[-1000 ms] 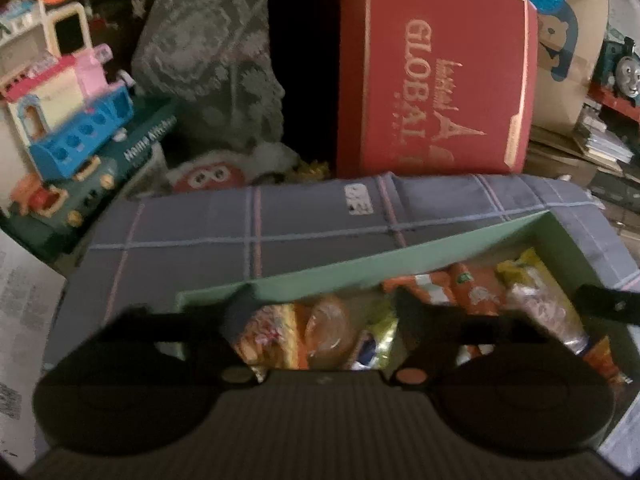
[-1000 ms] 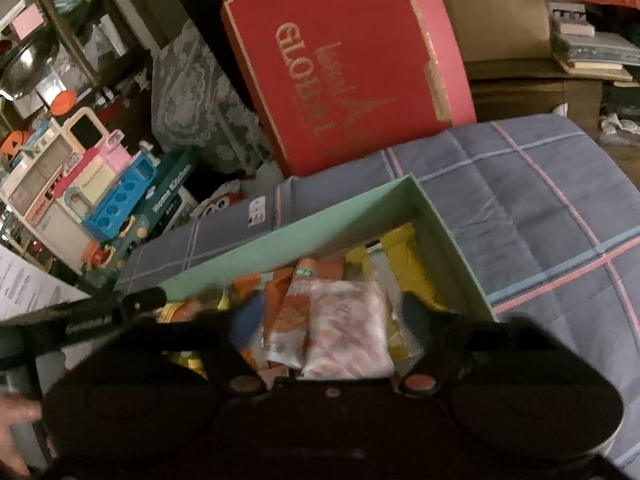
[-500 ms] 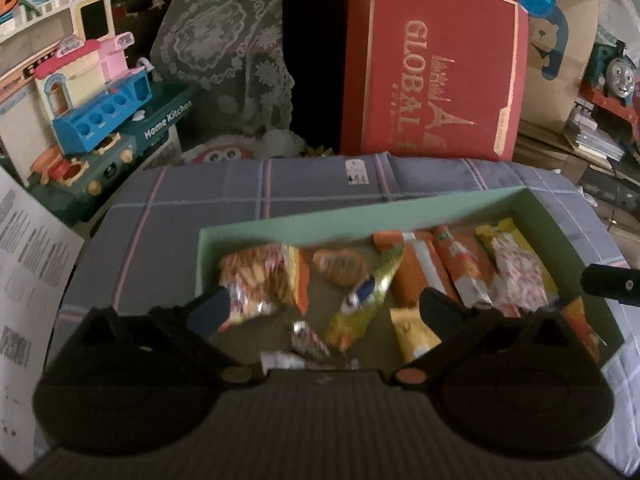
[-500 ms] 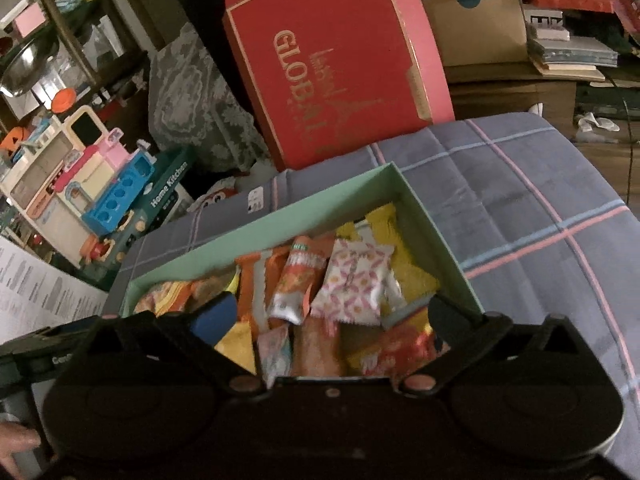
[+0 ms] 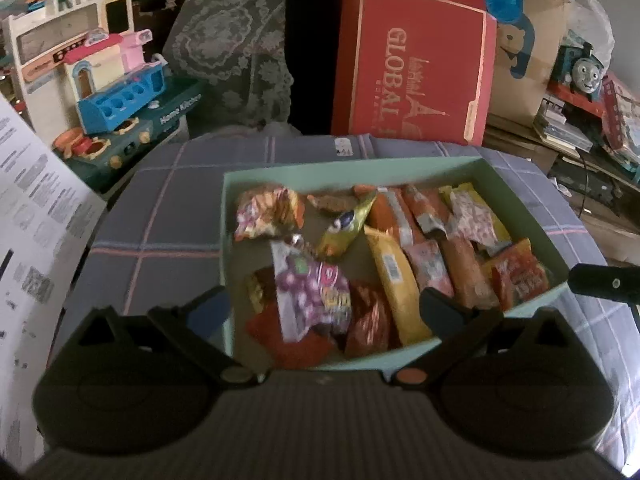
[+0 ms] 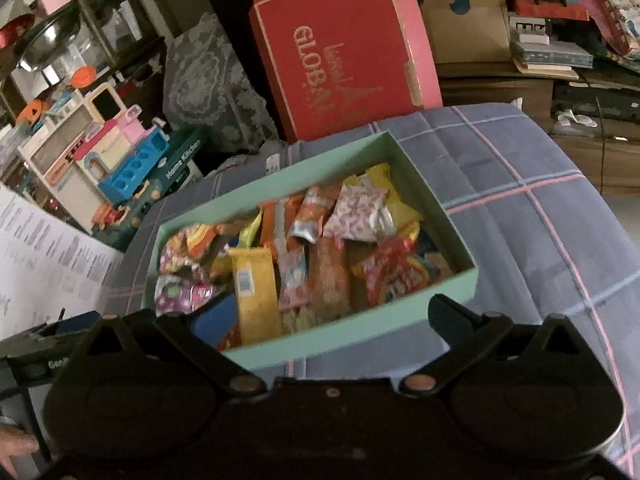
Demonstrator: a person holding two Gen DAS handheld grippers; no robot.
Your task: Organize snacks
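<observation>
Your left gripper (image 5: 320, 304) points steeply down at the box (image 5: 516, 196), its jaws spread as wide as they go after just opening, with nothing pinched between them. The fingertips hang over the box's near edge: the left one sits just outside the box's near left corner, the right one over its near wall, above the yellow packet (image 5: 394, 280). The purple packet (image 5: 308, 292) lies in the box between the two tips, apart from both.

Your right gripper (image 6: 332, 316) tilts down the same way, jaws also flung fully apart after just opening and holding nothing. Its left fingertip overlaps the box's near left corner beside the purple packet (image 6: 180, 292); its right fingertip sits just outside the box's near right corner, over the cloth (image 6: 540, 240). The near wall of the box (image 6: 436, 216) runs across the gap between the tips.

The snacks (image 5: 460, 236) all lie loose inside the box, packed thickest toward its right end, with a patch of bare floor left of centre. The box rests on the cloth, and the red case (image 5: 416, 60) stands upright just behind the box
</observation>
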